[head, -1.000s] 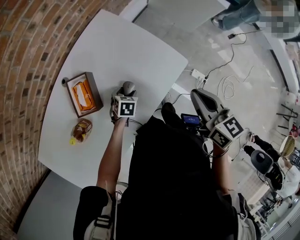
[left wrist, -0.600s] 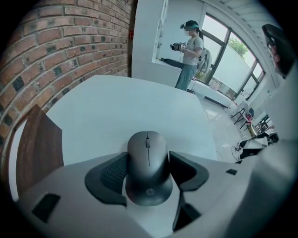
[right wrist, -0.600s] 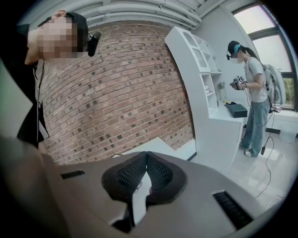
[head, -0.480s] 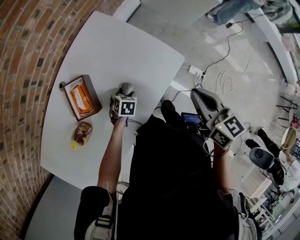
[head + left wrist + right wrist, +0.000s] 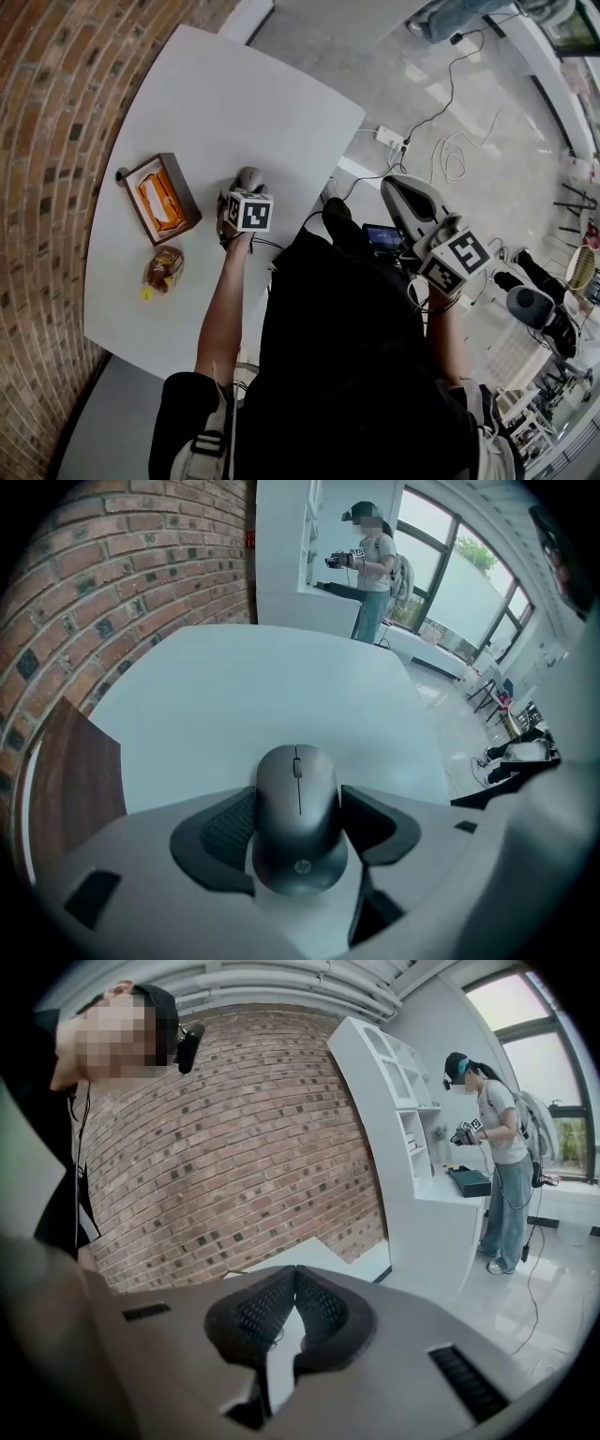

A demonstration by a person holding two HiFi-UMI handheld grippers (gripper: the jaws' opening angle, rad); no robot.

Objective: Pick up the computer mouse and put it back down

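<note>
Left tool (image 5: 296,799): clamped on mouse (image 5: 298,832), both flanks.
Right tool (image 5: 294,1277): closed, empty.
Next: I judged a slow, level lift best, set-down gentle on the surface (image 5: 281,682).

Table: the white rounded table (image 5: 281,84) is standing with the red brick wall (image 5: 56,112) along its left side.
Box: the brown open wooden box (image 5: 161,197) is lying on the table's left part, with a small dark round object (image 5: 121,174) sitting just beside its far corner.
Packet: the clear-wrapped bread packet (image 5: 162,269) is lying near the box, on its near side.
Mouse: the grey computer mouse (image 5: 249,175) is sitting between the jaws of the left gripper (image 5: 300,810), right of the box.
Right gripper: the right gripper (image 5: 295,1283) is hanging off the table's right side, with its jaws together.
</note>
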